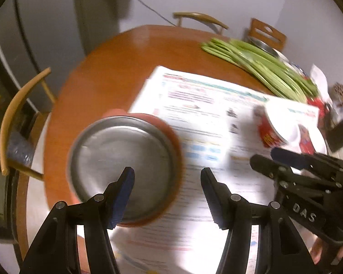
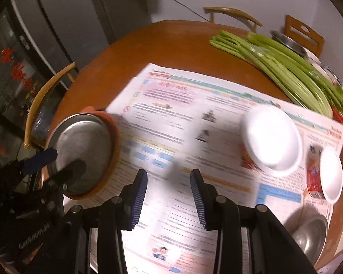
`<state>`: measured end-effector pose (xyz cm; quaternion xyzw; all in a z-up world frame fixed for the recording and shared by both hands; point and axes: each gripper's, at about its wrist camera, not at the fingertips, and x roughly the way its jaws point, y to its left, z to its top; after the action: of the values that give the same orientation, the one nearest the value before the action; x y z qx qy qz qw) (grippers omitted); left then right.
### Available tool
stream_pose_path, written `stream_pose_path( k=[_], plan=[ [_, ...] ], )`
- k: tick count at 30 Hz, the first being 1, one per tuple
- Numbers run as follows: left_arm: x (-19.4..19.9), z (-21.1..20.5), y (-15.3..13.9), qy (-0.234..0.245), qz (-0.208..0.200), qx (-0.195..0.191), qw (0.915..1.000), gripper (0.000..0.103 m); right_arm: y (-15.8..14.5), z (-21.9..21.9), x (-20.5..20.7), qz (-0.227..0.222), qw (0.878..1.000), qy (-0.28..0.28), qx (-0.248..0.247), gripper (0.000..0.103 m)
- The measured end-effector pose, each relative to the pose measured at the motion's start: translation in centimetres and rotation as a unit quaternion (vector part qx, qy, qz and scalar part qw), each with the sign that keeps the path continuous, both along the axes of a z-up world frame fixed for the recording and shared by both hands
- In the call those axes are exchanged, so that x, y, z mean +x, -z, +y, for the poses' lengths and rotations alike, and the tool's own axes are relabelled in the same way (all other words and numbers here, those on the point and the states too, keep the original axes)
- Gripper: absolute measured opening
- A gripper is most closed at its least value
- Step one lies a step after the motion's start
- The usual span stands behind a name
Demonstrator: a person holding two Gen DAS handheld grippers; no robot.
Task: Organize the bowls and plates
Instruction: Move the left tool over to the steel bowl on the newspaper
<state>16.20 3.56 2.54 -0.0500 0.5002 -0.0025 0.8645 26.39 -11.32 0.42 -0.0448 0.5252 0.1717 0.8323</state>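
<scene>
A steel plate (image 1: 123, 157) lies on an orange plate (image 1: 171, 137) at the table's left side; both show in the right wrist view (image 2: 82, 141). My left gripper (image 1: 168, 175) is open, its left finger over the steel plate. My right gripper (image 2: 169, 178) is open and empty above the newspaper. A white bowl with a red outside (image 2: 272, 137) stands on the paper, and a second like it (image 2: 330, 173) stands further right. A steel bowl (image 2: 311, 235) sits at the front right.
A newspaper (image 2: 194, 125) covers much of the round wooden table (image 2: 167, 43). Green vegetable stalks (image 2: 285, 66) lie at the back right beside more steel dishes (image 2: 285, 38). Wooden chairs (image 2: 45, 100) stand around the table.
</scene>
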Motion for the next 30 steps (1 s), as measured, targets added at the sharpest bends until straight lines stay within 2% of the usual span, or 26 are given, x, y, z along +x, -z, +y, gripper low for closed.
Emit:
stream_pose_path(
  k=[7,12,17,24,30],
  plan=[
    [0.0,-5.6,0.1,0.051,-0.001,0.008,0.9987,0.062,0.1,-5.2,-0.9,-0.001,0.999,0.048,0.007,0.039],
    [-0.2,-9.4,0.0,0.085,-0.005,0.005,0.9963,0.062,-0.9,-9.1,-3.2,-0.012,0.998,0.062,-0.014,0.039],
    [-0.3,-14.0,0.5,0.122,0.008,0.004,0.9924,0.062,-1.4,-14.1,-4.2,-0.024,0.994,0.107,-0.017,0.039],
    [-1.1,-20.0,1.0,0.178,-0.002,0.03,0.9836,0.062,-0.2,-19.6,-5.2,-0.016,0.989,0.147,-0.008,0.039],
    [-2.0,-24.2,1.1,0.21,-0.002,0.035,0.977,0.062,1.2,-24.0,-6.3,-0.005,0.984,0.18,0.007,0.039]
  ],
)
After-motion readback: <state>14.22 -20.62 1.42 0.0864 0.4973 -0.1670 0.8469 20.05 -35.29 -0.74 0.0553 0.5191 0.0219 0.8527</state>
